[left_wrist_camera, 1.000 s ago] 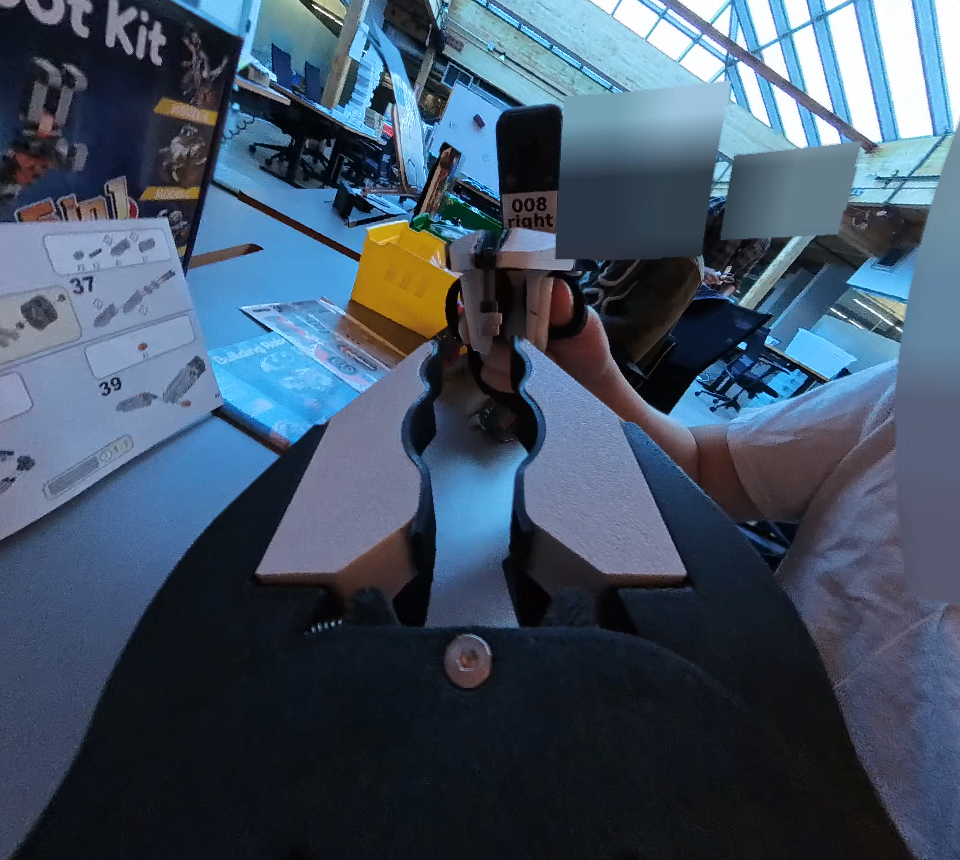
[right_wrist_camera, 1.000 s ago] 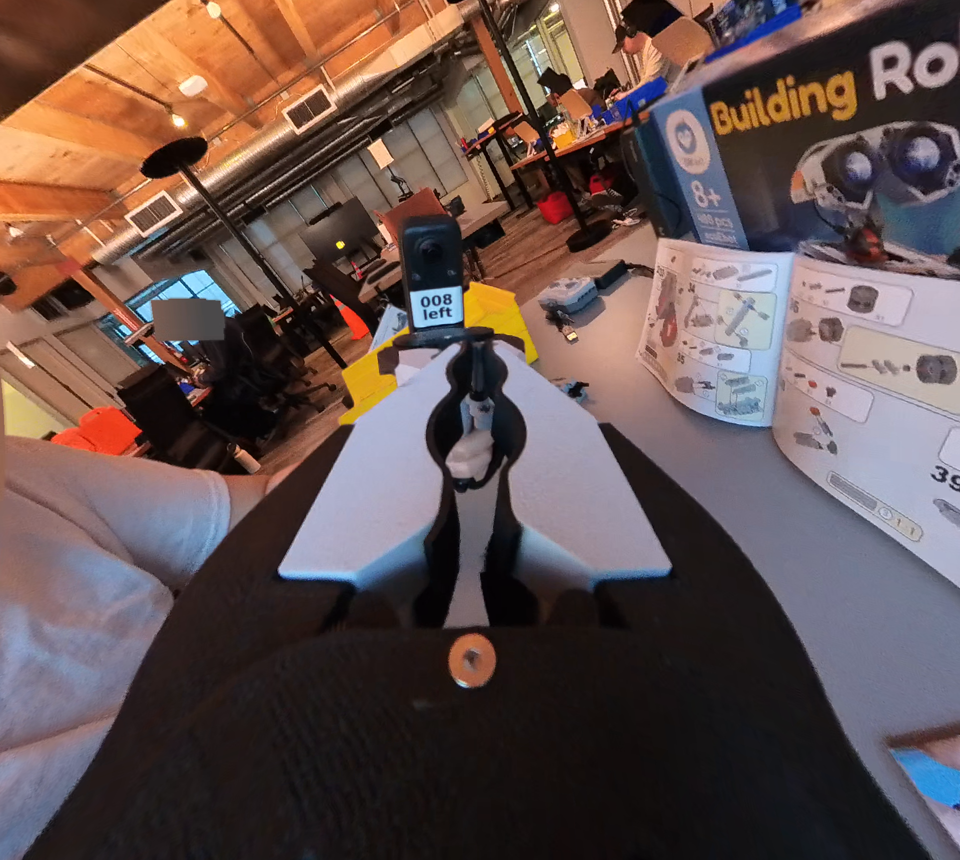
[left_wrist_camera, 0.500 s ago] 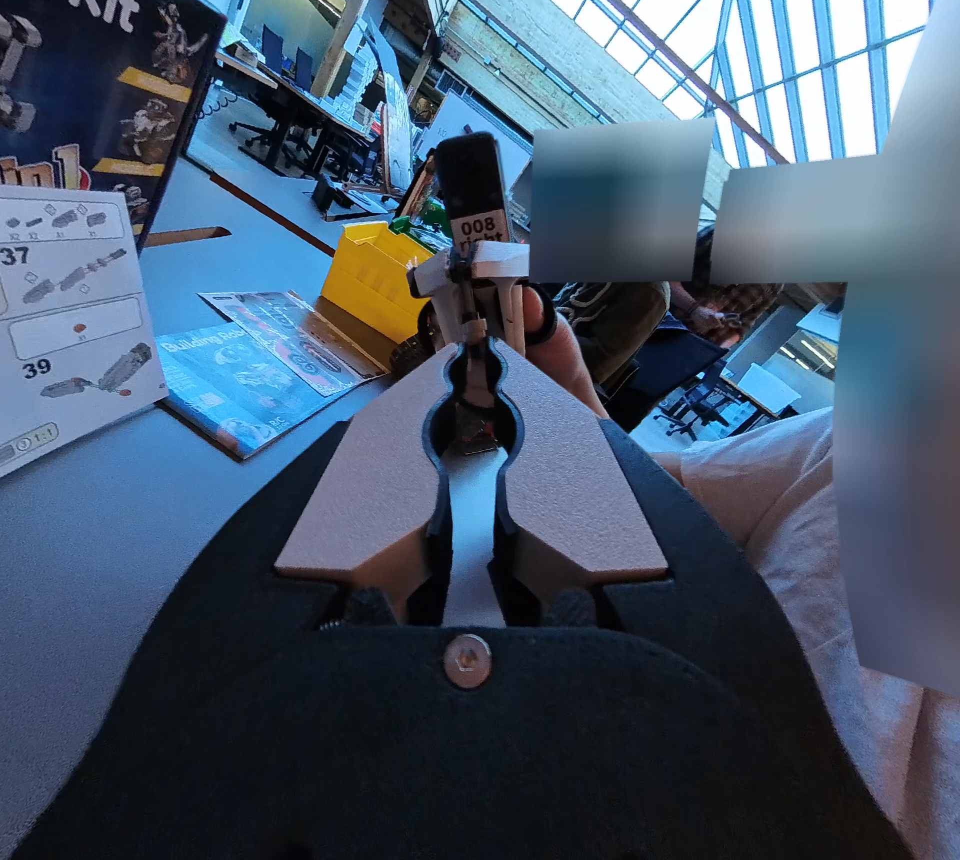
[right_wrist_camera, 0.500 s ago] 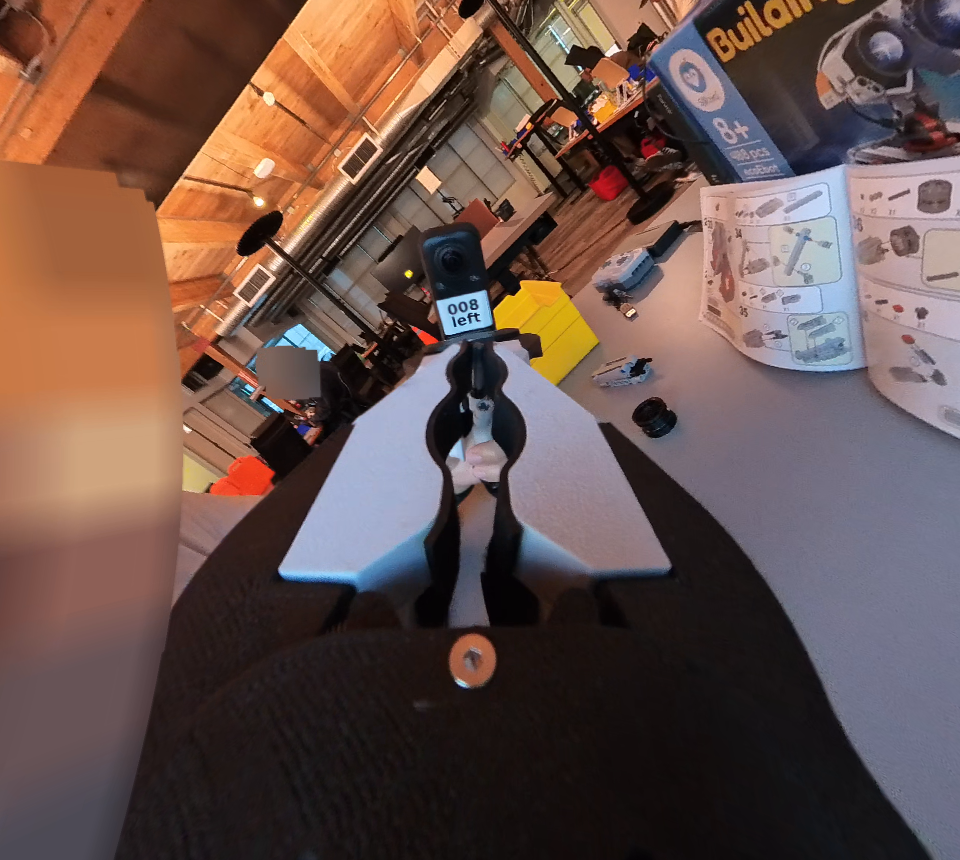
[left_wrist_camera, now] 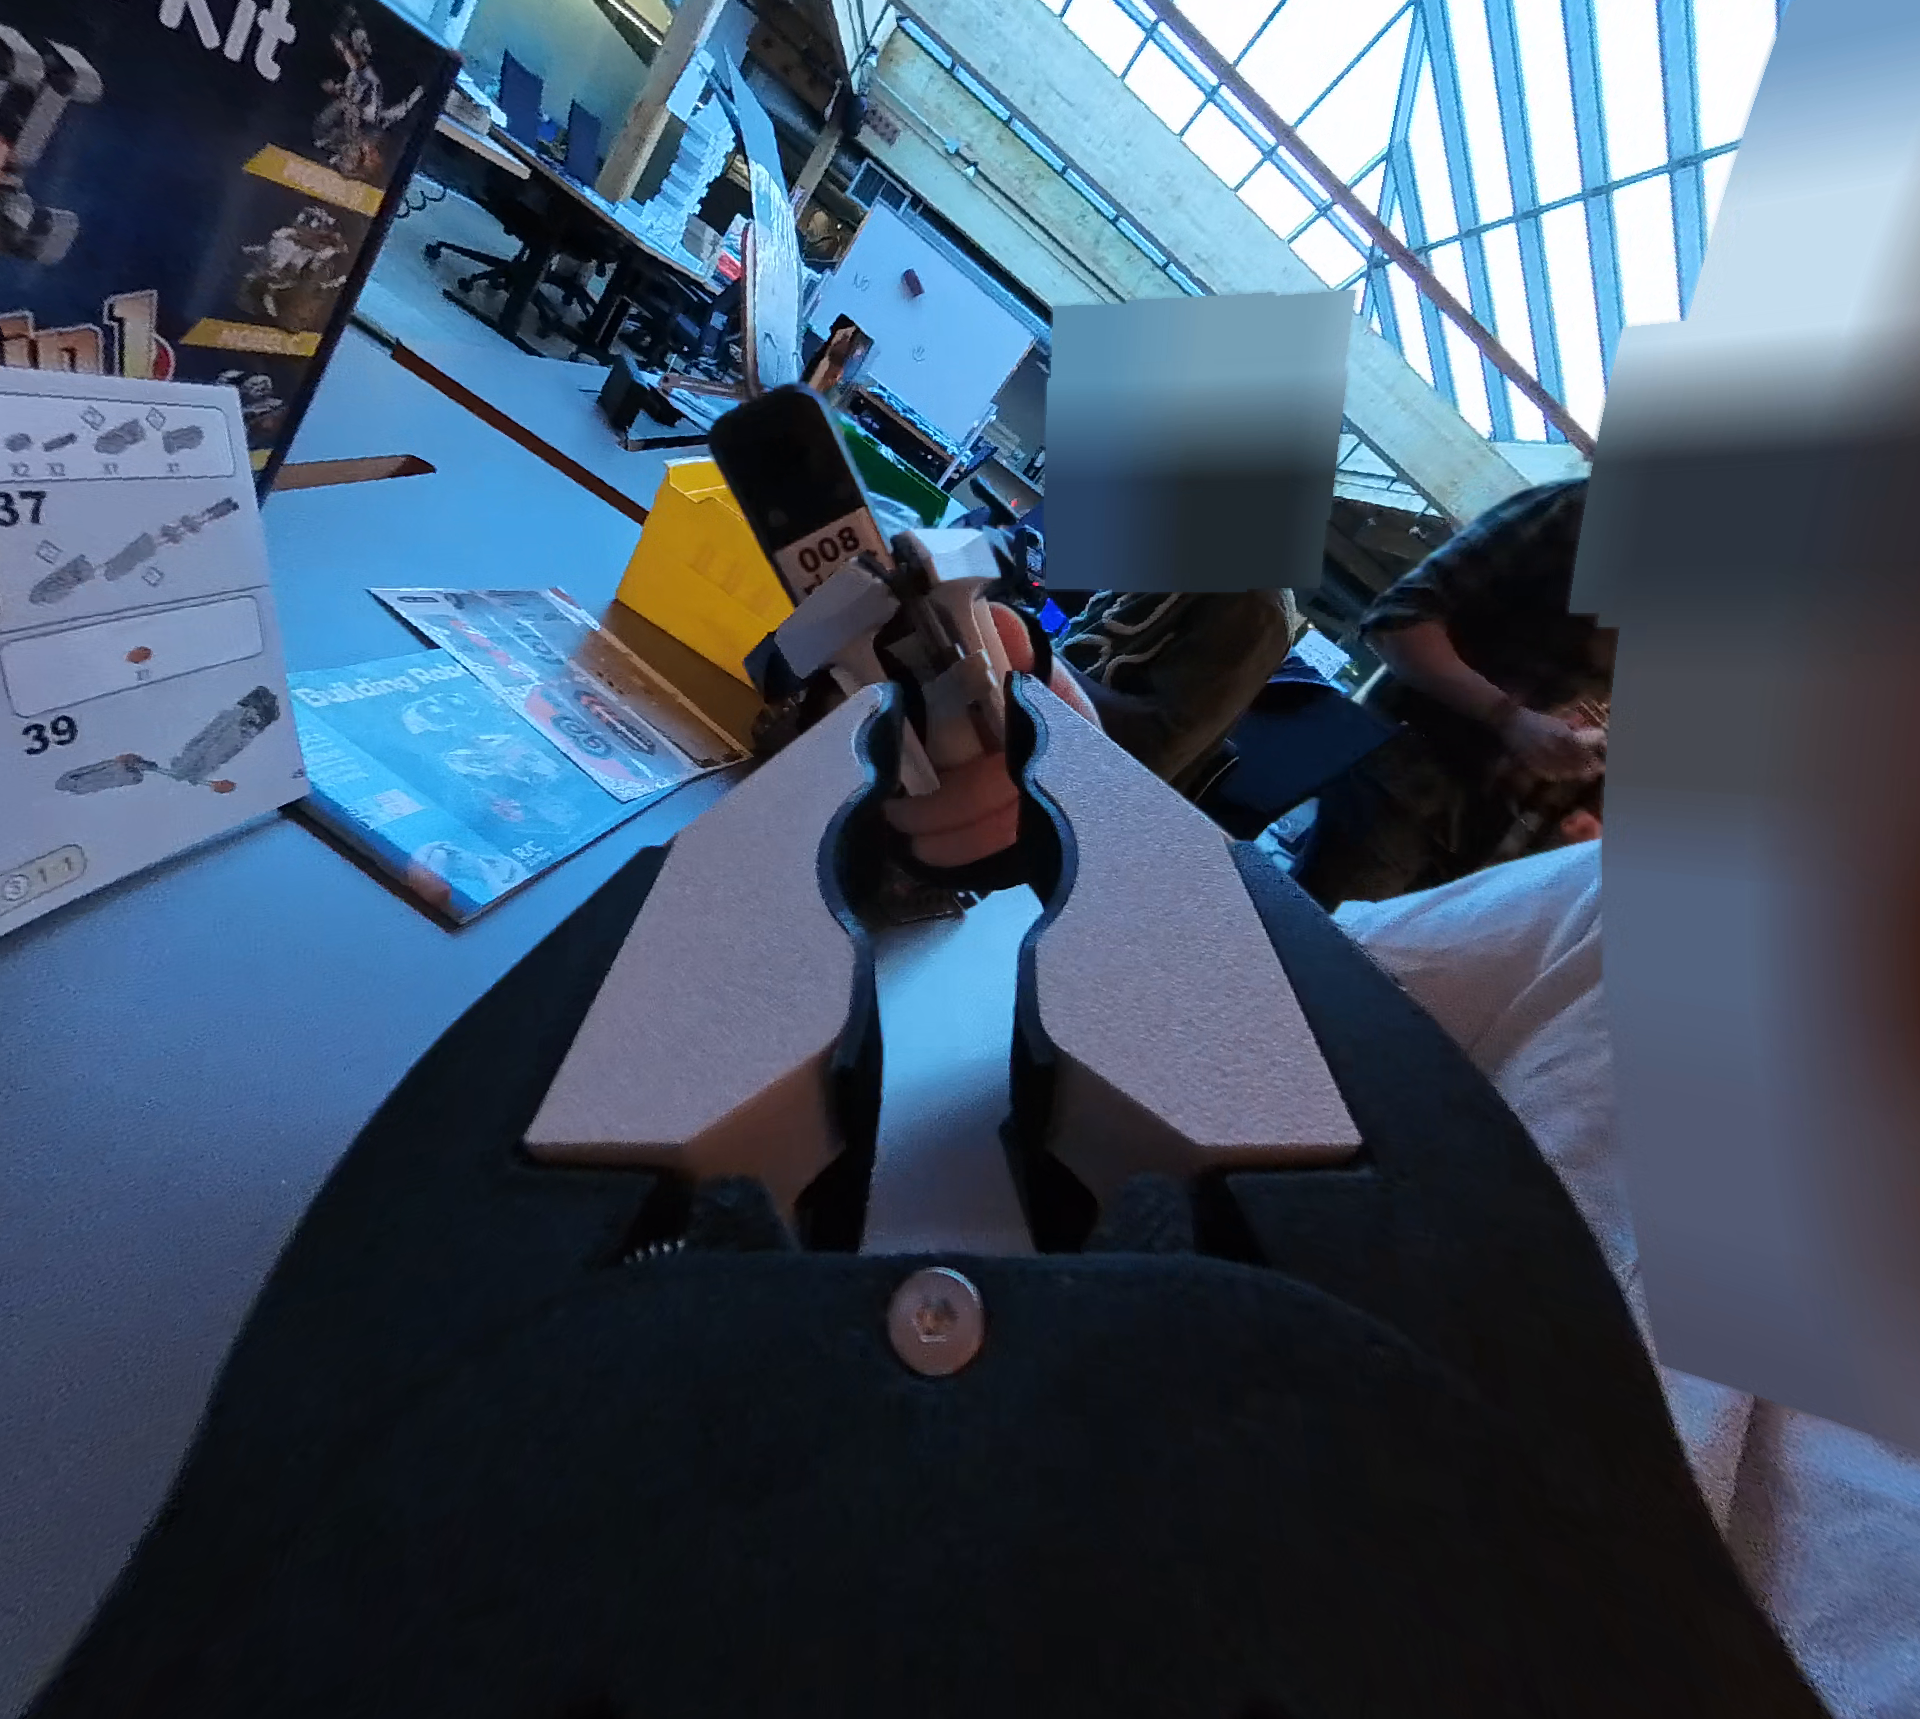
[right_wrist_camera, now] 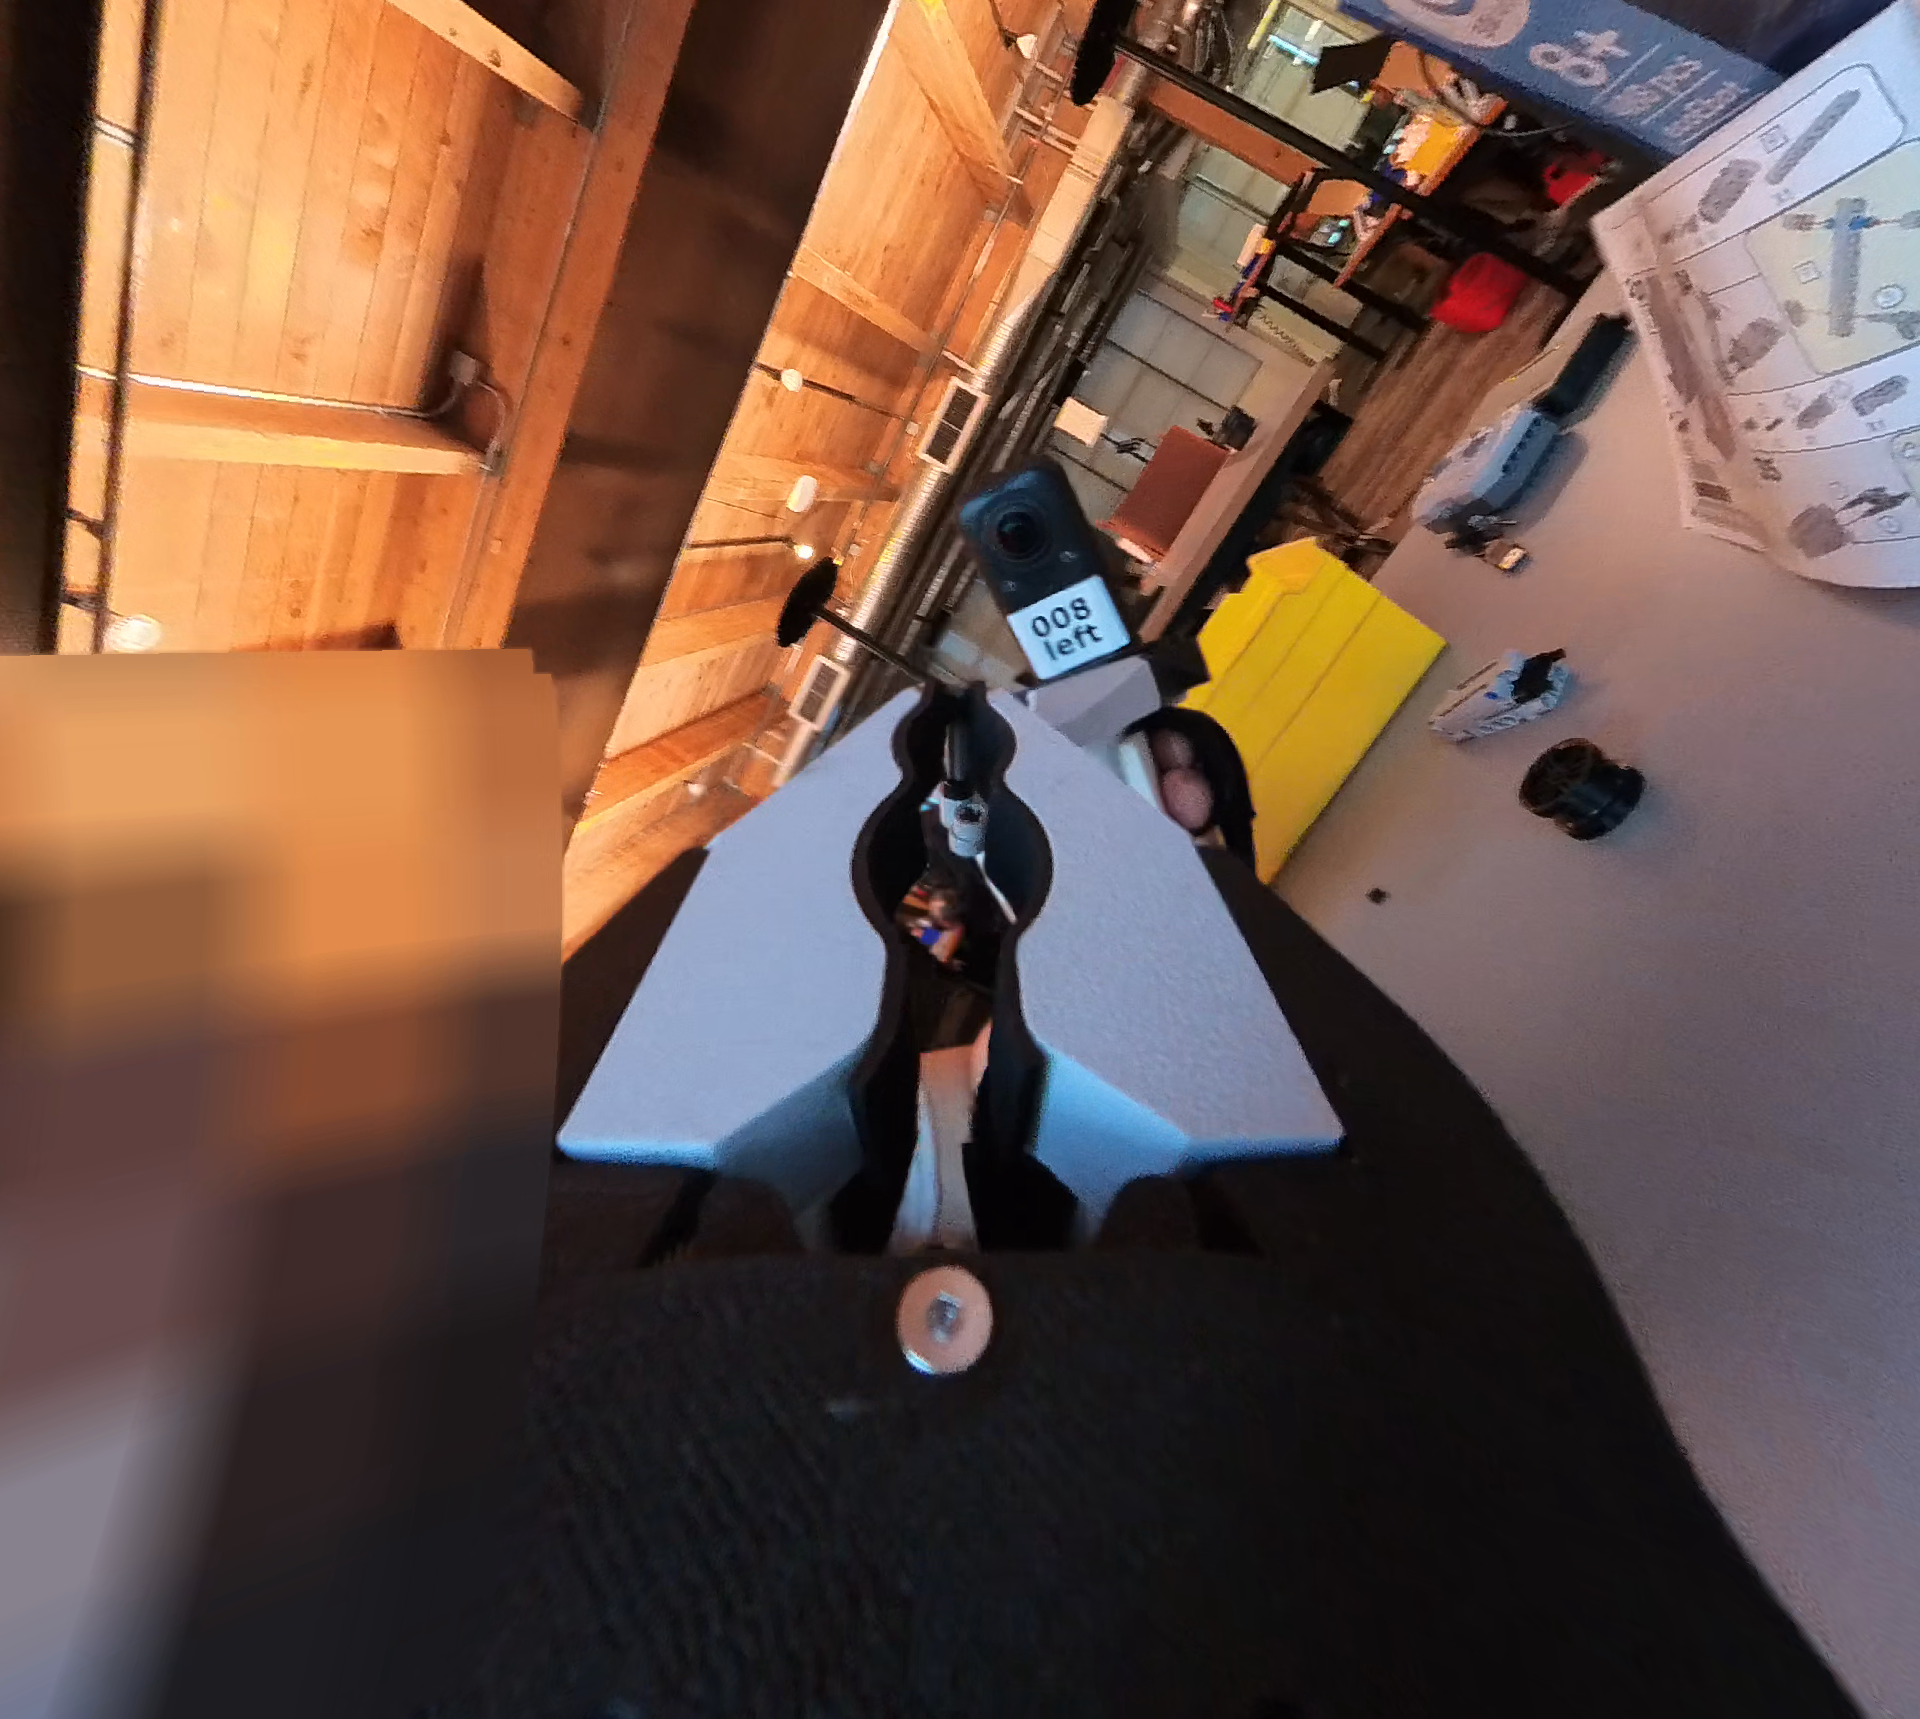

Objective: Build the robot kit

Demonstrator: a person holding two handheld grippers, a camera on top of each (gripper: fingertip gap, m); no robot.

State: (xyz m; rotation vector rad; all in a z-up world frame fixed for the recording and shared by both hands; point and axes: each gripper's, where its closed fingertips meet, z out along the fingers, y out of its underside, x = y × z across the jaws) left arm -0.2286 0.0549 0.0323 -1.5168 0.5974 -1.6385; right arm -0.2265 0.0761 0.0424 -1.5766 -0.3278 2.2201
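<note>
Up between the two tools, a small grey and black part [right_wrist_camera: 966, 822] is pinched at the tip of the right gripper [right_wrist_camera: 961, 713], whose jaws are clenched on it with only a sliver of gap. The part is held in the air, above the grey table [right_wrist_camera: 1558, 1098] and clear of it. Facing it tip to tip is the left gripper [left_wrist_camera: 945, 713]; its jaws stand parted, and in the left wrist view the lower end of the part hangs in the opening between them. Whether either finger touches the part cannot be told. A hand [left_wrist_camera: 971, 802] grips the right tool just behind.

Farther out, a yellow bin [right_wrist_camera: 1320, 693] stands on the table beyond the left tool. Near it lie a small grey and white block [right_wrist_camera: 1496, 698] and a black wheel [right_wrist_camera: 1579, 786], apart from each other. An open instruction booklet [left_wrist_camera: 114, 630] leans against a dark kit box [left_wrist_camera: 187, 111], with printed leaflets [left_wrist_camera: 468, 734] flat beside it.
</note>
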